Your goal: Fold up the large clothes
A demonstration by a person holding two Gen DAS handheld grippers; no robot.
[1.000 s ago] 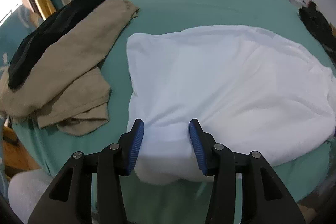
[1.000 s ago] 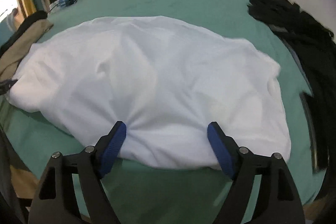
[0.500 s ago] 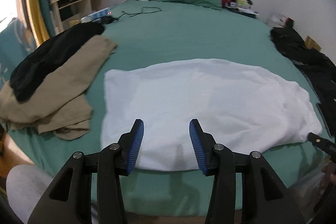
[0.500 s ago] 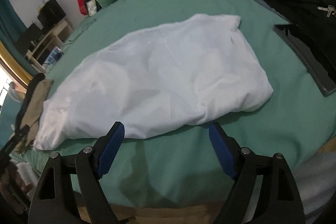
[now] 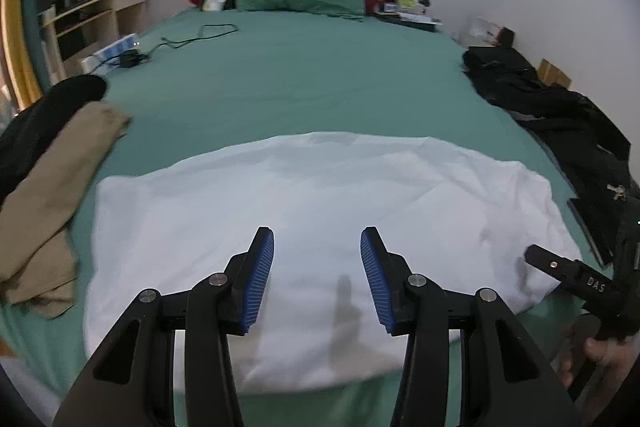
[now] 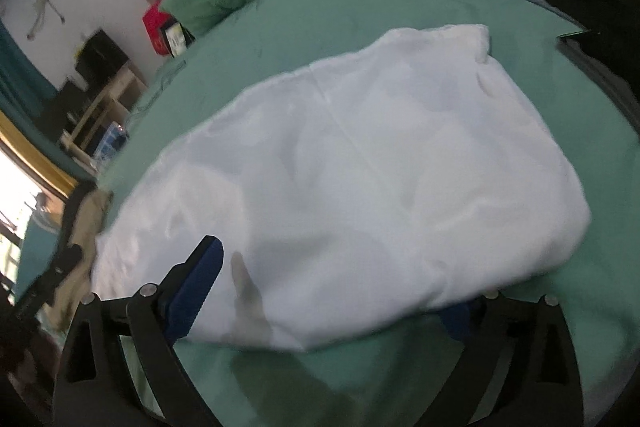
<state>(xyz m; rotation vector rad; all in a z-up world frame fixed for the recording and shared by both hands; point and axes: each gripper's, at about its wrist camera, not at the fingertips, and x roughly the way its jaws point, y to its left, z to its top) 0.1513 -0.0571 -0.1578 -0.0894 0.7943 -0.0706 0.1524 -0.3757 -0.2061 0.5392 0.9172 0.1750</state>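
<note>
White garment spread flat on the green bed, folded into a wide band, lying ahead of and below both sets of jaws. Left gripper: jaws half spread, empty, hovering over the near edge of the cloth at its middle. Right gripper: jaws opening wide, nothing pinched; near edge of the cloth between and over them, right blue pad partly hidden behind it. Probably between folds, with each end due to be taken for the next one. Best done by shifting each pair of jaws outward to a near corner, pinching all layers together rather than only the top sheet, then lifting evenly and laying edge on edge. Tan clothes left of the left jaws and black clothes to the right: worth keeping clear of both.
</note>
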